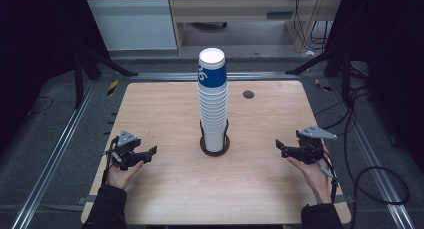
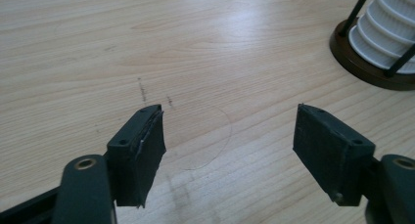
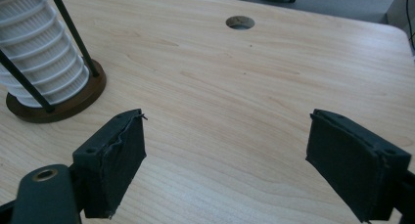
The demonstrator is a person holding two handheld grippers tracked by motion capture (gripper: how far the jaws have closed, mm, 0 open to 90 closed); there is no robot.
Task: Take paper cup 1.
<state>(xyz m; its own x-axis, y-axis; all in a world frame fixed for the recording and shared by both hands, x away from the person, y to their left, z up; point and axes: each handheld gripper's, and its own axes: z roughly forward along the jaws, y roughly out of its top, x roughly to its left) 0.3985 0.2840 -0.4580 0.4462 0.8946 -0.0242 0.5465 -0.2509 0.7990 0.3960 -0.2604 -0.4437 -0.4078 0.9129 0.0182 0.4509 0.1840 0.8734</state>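
— Reading anything on the cup stack (image 1: 213, 106)?
— Top cup's blue band bears a white mark, unreadable. White ribbed cups, dark holder (image 1: 215, 147), mid-table.
— Grippers?
— Left gripper (image 1: 150, 152) and right gripper (image 1: 281, 147): jaws apart, empty.
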